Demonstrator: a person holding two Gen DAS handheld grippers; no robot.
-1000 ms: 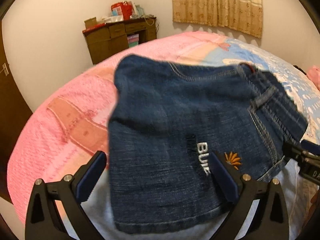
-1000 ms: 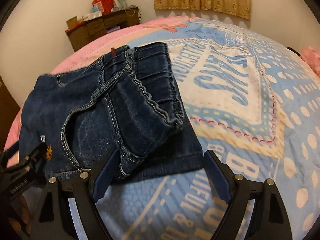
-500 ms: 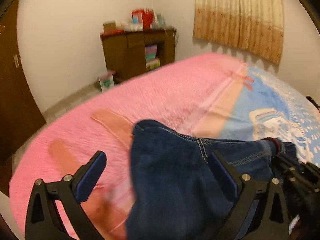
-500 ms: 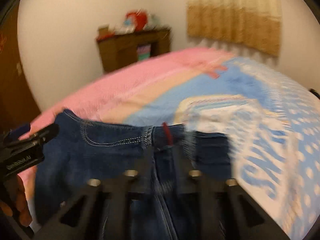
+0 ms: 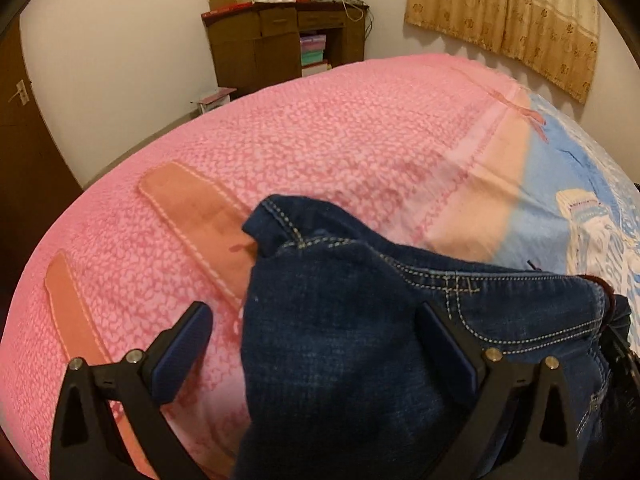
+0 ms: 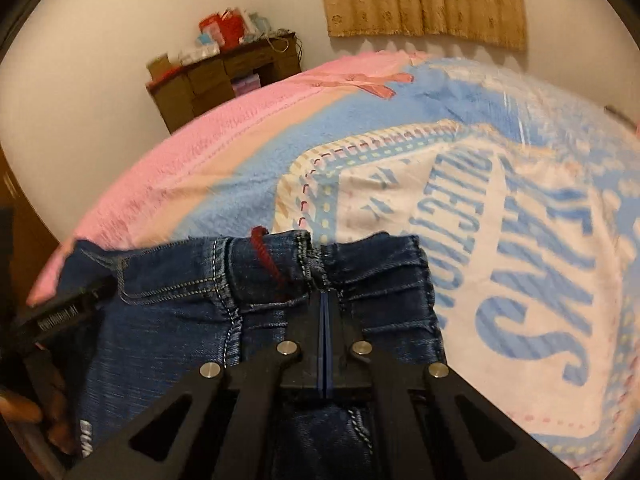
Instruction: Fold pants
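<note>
Denim pants: dark blue jeans with pale stitching, lying on the bed at its near edge; in the right wrist view the gathered elastic waistband faces away from the camera, with a dark red loop at its middle.
Pants in the left wrist view: one corner of the waist sticks up and folds over toward the pink half of the cover, so the cloth is rumpled and not flat.
Right tongs: pressed together, the two blue pads meeting in a thin line, pinching the waistband just beside the red loop; the jaws have just been closing, with the denim between them.
Left tongs: spread wide; the left finger stands over the pink cover, apart from the cloth, and the right finger stands over the denim. The edge of the pants lies between them, and neither pad presses on it.
Left tongs seen from the right wrist: a black part at the left edge of the picture, just beside the far corner of the pants; a person's hand shows below it, dim and partly cut off.
Bed cover: pink quilted cloth on one side, with peach strips sewn on.
Blue half of the cover: blue and white with large printed letters.
Cabinet: dark wood, against the far wall, with boxes and red bags piled on top.
Curtain: tan, patterned, hanging at the upper right.
</note>
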